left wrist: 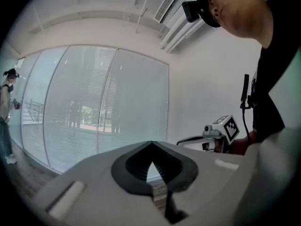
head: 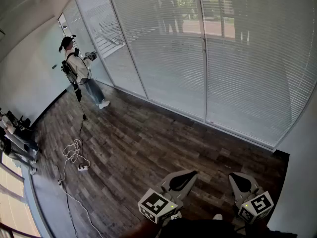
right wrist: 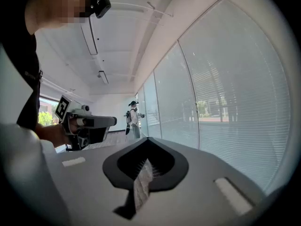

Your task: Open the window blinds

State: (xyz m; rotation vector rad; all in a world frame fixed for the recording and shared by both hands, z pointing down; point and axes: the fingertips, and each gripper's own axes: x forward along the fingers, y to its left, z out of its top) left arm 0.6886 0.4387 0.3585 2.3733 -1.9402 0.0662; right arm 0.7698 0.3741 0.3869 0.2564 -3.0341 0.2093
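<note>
Left gripper (head: 191, 173): jaws pressed together, empty, low at 6 o'clock.
Right gripper (head: 234, 176): jaws shut tight too, at 5 o'clock.
Window blinds (head: 237, 68): lowered, spanning 12 to 2 o'clock, well apart from both.

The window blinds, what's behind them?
Behind the window blinds, green trees and sunlit ground show faintly through the slats. Most of the outside is covered.

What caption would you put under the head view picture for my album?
Grey left gripper and right gripper, jaws shut, face white slatted window blinds across a dark wooden plank floor.
</note>
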